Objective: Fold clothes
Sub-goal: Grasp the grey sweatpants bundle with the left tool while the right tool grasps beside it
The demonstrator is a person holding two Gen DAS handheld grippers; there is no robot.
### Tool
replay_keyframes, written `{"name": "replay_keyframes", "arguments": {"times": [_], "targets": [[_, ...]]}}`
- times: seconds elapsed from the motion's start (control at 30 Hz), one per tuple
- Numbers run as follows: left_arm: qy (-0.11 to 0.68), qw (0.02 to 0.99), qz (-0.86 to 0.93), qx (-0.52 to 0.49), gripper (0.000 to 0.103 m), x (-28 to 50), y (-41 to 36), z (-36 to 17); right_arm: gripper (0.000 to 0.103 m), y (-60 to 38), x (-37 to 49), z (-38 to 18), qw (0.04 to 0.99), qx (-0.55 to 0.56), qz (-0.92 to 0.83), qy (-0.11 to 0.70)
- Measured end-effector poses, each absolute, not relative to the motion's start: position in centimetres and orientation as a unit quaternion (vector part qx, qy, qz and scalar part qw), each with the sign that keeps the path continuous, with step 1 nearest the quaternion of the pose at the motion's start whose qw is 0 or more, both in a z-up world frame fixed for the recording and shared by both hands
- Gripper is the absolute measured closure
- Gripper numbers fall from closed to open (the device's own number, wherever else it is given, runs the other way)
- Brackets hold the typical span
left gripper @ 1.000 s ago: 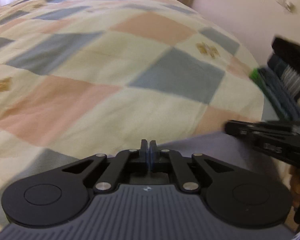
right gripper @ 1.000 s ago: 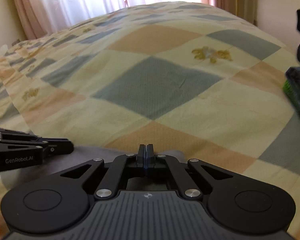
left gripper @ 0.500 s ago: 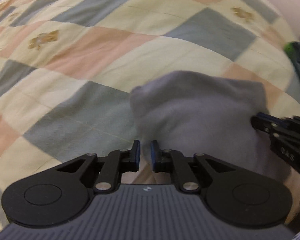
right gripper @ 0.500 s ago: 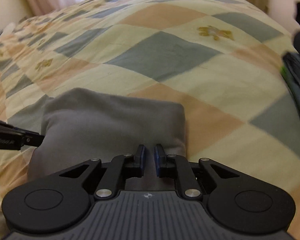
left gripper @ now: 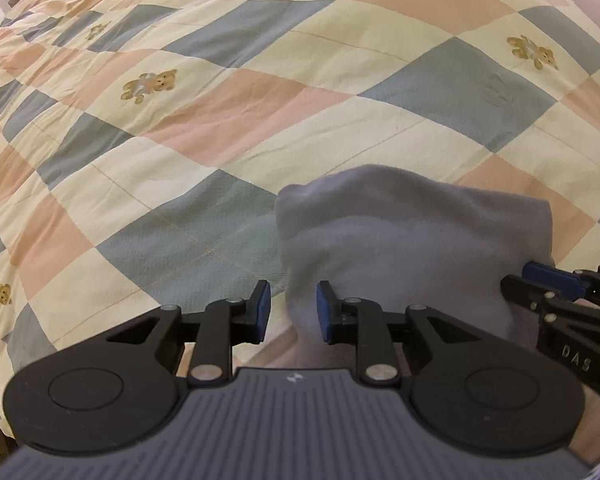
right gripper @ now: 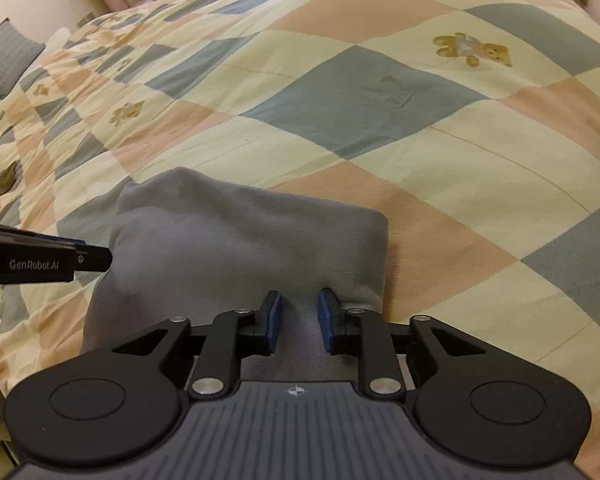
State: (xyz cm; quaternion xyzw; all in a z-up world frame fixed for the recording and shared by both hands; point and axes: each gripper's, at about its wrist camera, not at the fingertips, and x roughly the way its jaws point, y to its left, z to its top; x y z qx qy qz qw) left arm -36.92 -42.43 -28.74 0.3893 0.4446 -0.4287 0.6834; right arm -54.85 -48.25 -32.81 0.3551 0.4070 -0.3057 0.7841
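Left wrist: left gripper (left gripper: 291, 314), jaws apart and holding nothing, straddles the near-left edge of the folded grey garment (left gripper: 412, 248) on the bed (left gripper: 204, 92). Risk: closing may snag the quilt.

Right wrist: right gripper (right gripper: 299, 319), jaws parted and empty, over the near-right edge. Layers perhaps loose; dragging could undo the fold.

Left hand-held gripper (left gripper: 291, 317), right hand-held gripper (right gripper: 299, 321): black linkages, blue pads, silver pivot screws, ribbed grey housing.

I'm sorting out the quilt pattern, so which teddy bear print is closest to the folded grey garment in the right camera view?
The teddy bear print at upper right, beyond the blue-grey diamond above the folded grey garment; the others sit far left.
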Motion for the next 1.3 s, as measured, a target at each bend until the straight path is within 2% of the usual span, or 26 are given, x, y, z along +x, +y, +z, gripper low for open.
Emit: {"name": "replay_keyframes", "arguments": {"times": [0.27,0.33,0.37,0.47,0.5,0.53,0.7,0.97,1.0,1.07,1.13,1.2,1.23,1.3], "targets": [[0.452,0.679,-0.442,0.374,0.076,-35.7,-42.2,-28.8,0.065,-48.0,-54.7,-32.9,0.789,0.356,-0.301,0.401],[0.456,0.676,-0.468,0.342,0.062,-34.5,-41.3,-28.0,0.065,-47.9,-55.1,-32.4,0.788,0.365,-0.305,0.390],[0.459,0.674,-0.478,0.325,0.059,-33.7,-40.7,-27.5,0.064,-47.8,-55.7,-31.8,0.789,0.377,-0.307,0.377],[0.482,0.661,-0.506,0.274,0.051,-31.0,-38.4,-26.9,0.046,-47.6,-58.4,-30.6,0.781,0.425,-0.314,0.333],[0.503,0.647,-0.514,0.253,0.046,-30.0,-37.6,-27.3,0.038,-47.6,-59.3,-30.6,0.775,0.440,-0.316,0.325],[0.525,0.632,-0.521,0.232,0.041,-29.1,-36.9,-27.7,0.036,-47.8,-60.2,-30.7,0.768,0.454,-0.317,0.321],[0.623,0.568,-0.521,0.131,0.038,-26.6,-35.0,-31.1,0.035,-48.8,-63.4,-33.2,0.732,0.549,-0.282,0.288],[0.665,0.503,-0.543,0.098,0.038,-26.8,-37.0,-35.8,0.031,-50.0,-62.7,-37.8,0.703,0.606,-0.241,0.286],[0.671,0.495,-0.545,0.090,0.040,-26.8,-37.2,-36.2,0.031,-50.1,-62.5,-38.2,0.701,0.607,-0.237,0.290],[0.680,0.479,-0.550,0.079,0.049,-26.8,-37.6,-37.0,0.031,-50.4,-62.2,-38.4,0.699,0.611,-0.231,0.293],[0.673,0.478,-0.558,0.092,0.062,-27.3,-38.2,-36.9,0.041,-50.4,-61.8,-38.5,0.700,0.606,-0.227,0.303],[0.657,0.478,-0.572,0.109,0.067,-27.6,-38.6,-36.2,0.055,-50.3,-61.8,-38.2,0.703,0.601,-0.224,0.306],[0.651,0.476,-0.580,0.115,0.067,-27.7,-38.7,-35.8,0.059,-50.1,-61.9,-38.0,0.706,0.599,-0.223,0.304],[0.649,0.470,-0.586,0.121,0.066,-27.6,-38.7,-35.6,0.059,-49.8,-62.2,-37.4,0.709,0.598,-0.225,0.299]]}}
